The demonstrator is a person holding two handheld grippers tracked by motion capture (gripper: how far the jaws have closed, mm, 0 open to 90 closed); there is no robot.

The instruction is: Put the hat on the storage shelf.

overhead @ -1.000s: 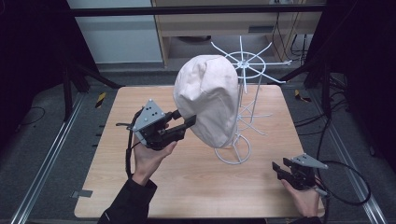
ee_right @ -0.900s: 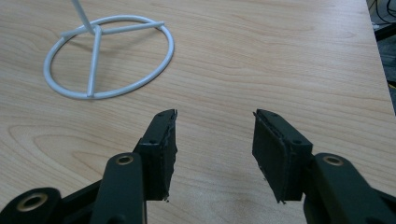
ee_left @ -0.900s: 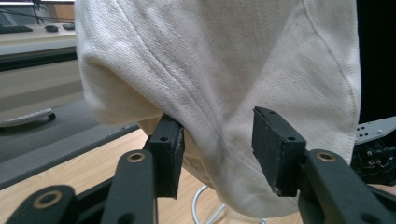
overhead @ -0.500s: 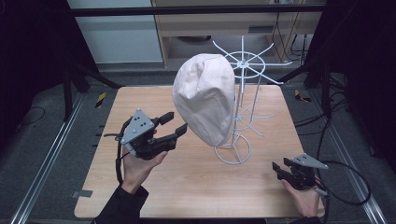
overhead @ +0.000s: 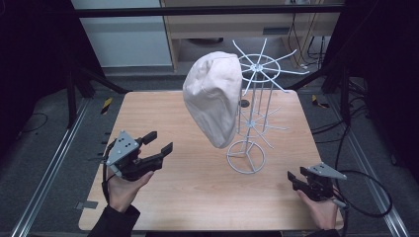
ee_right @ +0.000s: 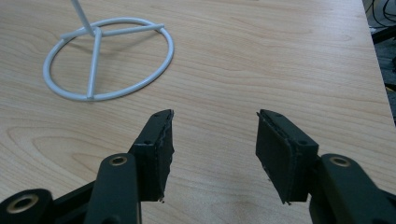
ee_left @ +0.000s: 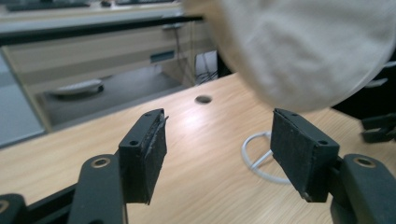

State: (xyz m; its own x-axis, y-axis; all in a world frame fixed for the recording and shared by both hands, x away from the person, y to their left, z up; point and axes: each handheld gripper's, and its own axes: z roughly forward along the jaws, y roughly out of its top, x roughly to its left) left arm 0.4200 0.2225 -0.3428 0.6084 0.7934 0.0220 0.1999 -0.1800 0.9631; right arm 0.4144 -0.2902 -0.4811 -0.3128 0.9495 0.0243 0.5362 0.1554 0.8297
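Left tongs: my black two-jaw tongs, jaws spread apart with nothing between them, held above the table's left part and aimed toward the cap.
Right tongs: mine too, jaws parted and empty, low over the table's near right corner.
Cap: cream fabric cap hanging on the rack, clear of the table.
Rack: white wire stand with radiating spokes and a ring base.
Table: light wooden top carrying the rack.
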